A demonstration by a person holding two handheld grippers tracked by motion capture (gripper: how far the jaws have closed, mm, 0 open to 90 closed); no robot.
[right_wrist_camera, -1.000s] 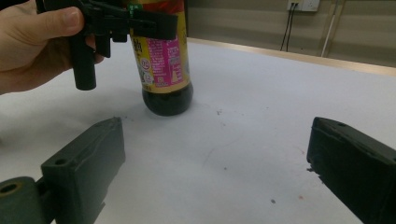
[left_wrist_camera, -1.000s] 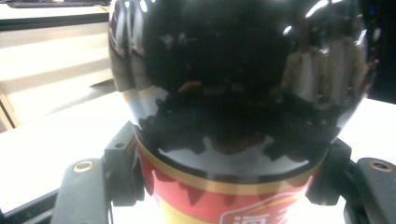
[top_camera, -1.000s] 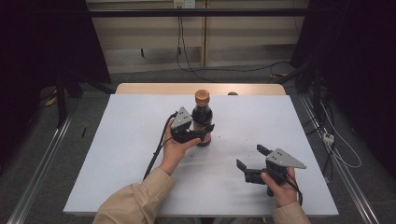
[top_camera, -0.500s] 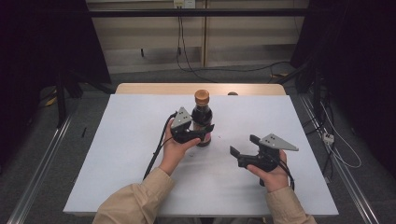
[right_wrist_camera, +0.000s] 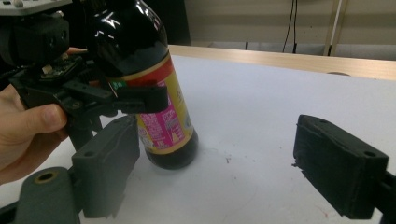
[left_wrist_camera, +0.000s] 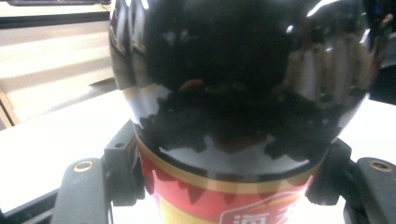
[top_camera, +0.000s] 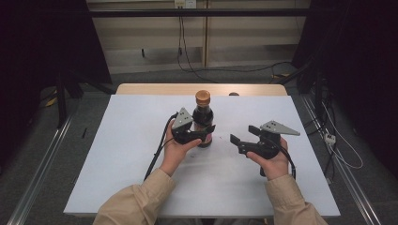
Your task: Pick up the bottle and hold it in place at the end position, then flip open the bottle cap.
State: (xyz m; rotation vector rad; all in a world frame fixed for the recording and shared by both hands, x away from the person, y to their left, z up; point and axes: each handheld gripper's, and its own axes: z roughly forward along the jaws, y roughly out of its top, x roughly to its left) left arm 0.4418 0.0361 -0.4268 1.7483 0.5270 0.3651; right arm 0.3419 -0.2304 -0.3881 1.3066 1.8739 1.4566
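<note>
Bottle (top_camera: 203,119), dark, brown cap: upright at frame centre on table (top_camera: 117,154), clamped at the label by left gripper (top_camera: 199,136). Right gripper (top_camera: 241,138): right of centre, just beside bottle, jaws apart, lately closing, nothing between.

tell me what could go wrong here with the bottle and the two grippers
1. The left gripper clamps the dark bottle at its label, low down, and the bottle looks tilted in the right gripper view, so a knock could tip it on the white table.
2. The right gripper, jaws open with nothing between them, points at the bottle; coming in at cap height could lever the bottle over.
</note>
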